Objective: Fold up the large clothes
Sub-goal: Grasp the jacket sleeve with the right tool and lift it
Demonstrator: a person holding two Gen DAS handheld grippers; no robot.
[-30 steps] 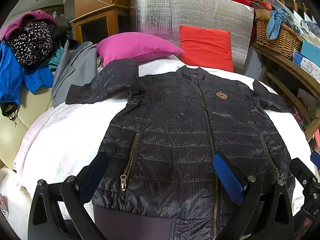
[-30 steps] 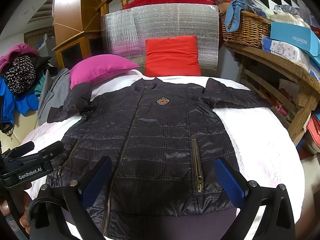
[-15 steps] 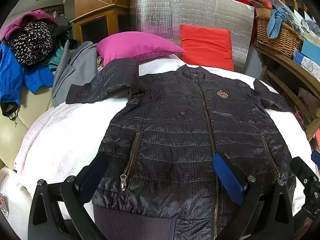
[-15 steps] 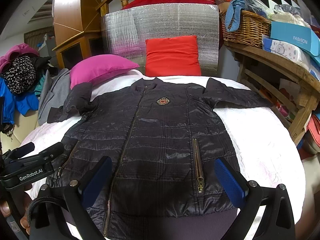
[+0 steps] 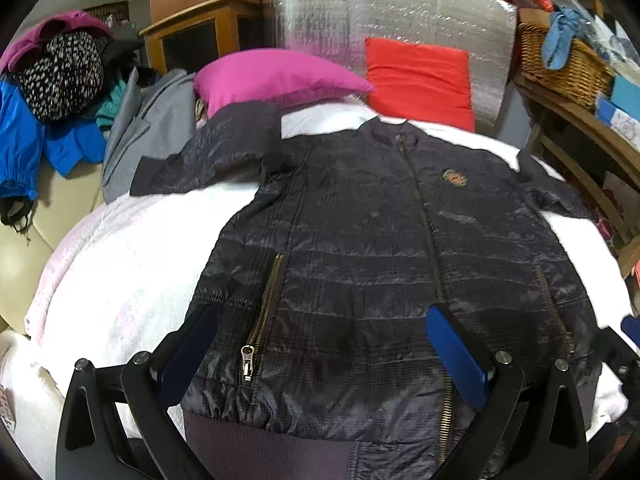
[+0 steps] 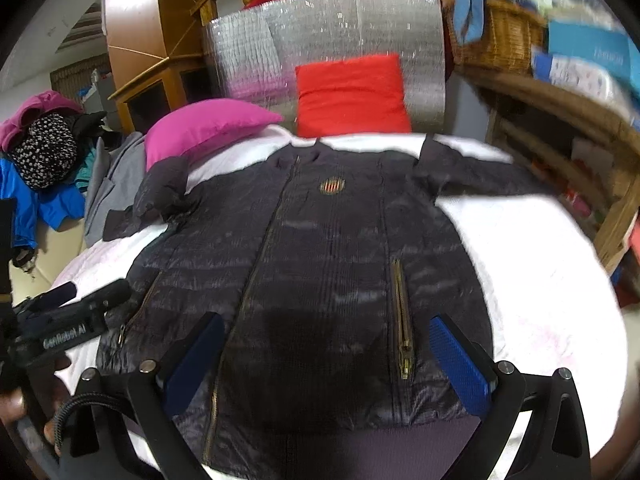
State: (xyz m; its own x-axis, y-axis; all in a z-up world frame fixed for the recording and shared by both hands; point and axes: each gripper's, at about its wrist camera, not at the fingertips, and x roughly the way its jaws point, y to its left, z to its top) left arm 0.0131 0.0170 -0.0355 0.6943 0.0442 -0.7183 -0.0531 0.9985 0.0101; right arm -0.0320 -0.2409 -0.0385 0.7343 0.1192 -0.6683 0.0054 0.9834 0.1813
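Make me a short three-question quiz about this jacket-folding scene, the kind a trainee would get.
1. True or false: the dark jacket lies front up with its main zipper closed.
2. Which cushion touches the jacket's sleeve? A. the pink cushion B. the red cushion
3. Fill in: the left gripper and the right gripper are both ____, holding nothing.

Key
1. True. The chest badge faces up too.
2. A. The sleeve lies against the pink one; the red one stands behind the collar.
3. Open.
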